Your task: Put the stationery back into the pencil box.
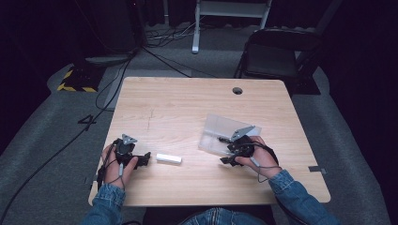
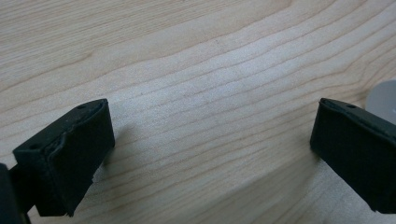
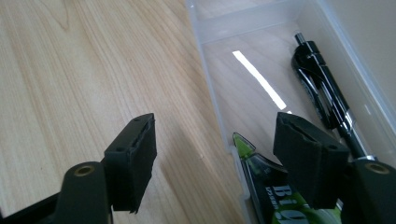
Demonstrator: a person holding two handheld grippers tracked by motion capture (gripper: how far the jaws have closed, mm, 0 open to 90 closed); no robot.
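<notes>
A small white block (image 1: pixel 169 158) lies on the wooden table (image 1: pixel 187 103) just right of my left gripper (image 1: pixel 146 158). In the left gripper view my left gripper (image 2: pixel 210 149) stands open over bare wood, and a pale object (image 2: pixel 384 95) peeks in past the right jaw. A clear plastic box (image 1: pixel 225 126) sits right of centre. My right gripper (image 1: pixel 223 150) is at its near corner. In the right gripper view my right gripper (image 3: pixel 217 140) is open, its jaws either side of the box wall (image 3: pixel 210 70) without pressing it. Inside lie a black pen (image 3: pixel 322 88) and a green-labelled item (image 3: pixel 261 177).
A round cable hole (image 1: pixel 237 90) is near the table's far edge. A black folding chair (image 1: pixel 277 51) stands beyond the far right corner, and cables trail over the grey floor at the left. Denim sleeves come in from the bottom edge.
</notes>
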